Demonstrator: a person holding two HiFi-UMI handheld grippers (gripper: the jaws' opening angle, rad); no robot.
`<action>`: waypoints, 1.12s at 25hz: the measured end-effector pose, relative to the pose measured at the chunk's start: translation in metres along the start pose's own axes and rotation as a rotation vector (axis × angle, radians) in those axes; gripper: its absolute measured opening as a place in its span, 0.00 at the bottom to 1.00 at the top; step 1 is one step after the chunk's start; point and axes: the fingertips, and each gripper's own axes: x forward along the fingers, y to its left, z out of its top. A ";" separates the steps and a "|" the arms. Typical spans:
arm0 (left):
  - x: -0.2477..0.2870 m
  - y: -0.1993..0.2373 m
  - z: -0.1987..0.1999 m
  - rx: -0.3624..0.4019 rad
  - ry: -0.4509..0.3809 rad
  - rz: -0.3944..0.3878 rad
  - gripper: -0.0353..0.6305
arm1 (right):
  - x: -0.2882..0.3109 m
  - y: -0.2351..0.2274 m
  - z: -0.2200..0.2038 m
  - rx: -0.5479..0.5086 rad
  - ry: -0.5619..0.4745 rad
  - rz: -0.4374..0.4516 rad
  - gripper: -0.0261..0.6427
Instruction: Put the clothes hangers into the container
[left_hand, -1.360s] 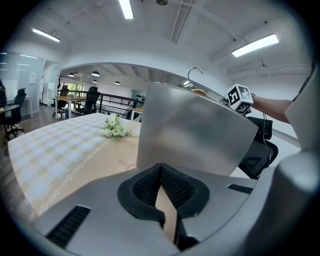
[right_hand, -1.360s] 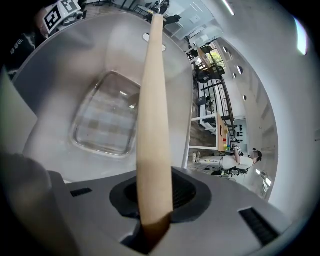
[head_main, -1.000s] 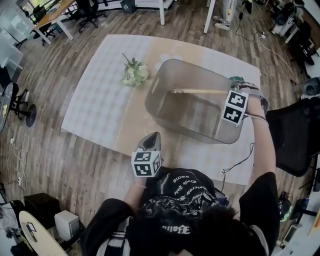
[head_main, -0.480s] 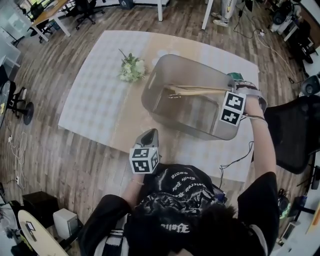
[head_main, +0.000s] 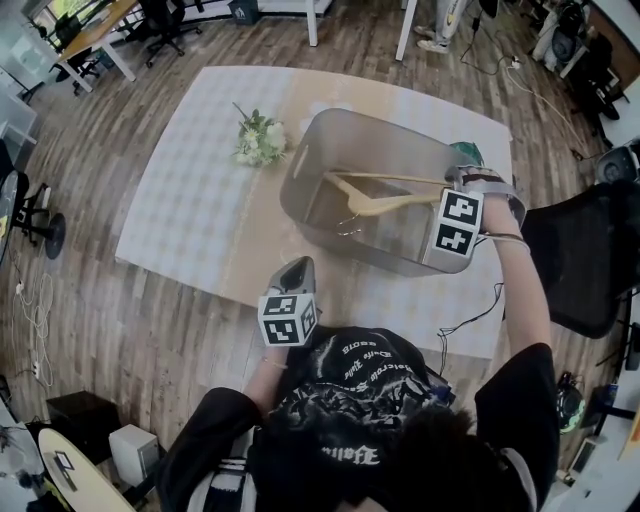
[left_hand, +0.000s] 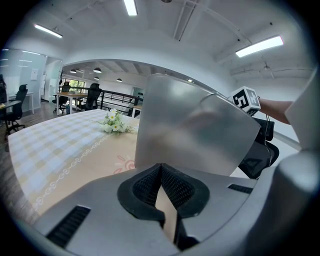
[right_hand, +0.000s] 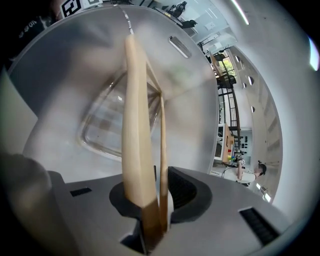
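Checked-cloth table (head_main: 190, 200): pale wooden clothes hanger (head_main: 385, 203) held inside translucent grey plastic container (head_main: 300, 165).
Right gripper (right_hand: 155, 200) clamps one hanger end at the container's right rim, and the long axis slopes down and away across the interior. Left gripper (left_hand: 161, 187) is closed and empty, farther off at the near table edge.

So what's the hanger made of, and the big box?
The hanger looks like wood: pale tan, smooth, not shiny. The box seems to be frosted plastic: greyish and cloudy, with the table showing faintly through its bottom.
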 end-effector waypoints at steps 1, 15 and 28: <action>0.000 0.000 0.000 0.001 -0.001 0.000 0.08 | 0.000 0.004 0.001 0.000 -0.001 0.008 0.16; -0.007 0.008 -0.001 -0.011 -0.019 0.015 0.08 | -0.004 0.018 0.008 0.034 -0.023 0.038 0.33; -0.005 -0.016 -0.011 0.039 0.014 -0.068 0.09 | -0.077 0.008 -0.008 0.432 -0.295 -0.113 0.58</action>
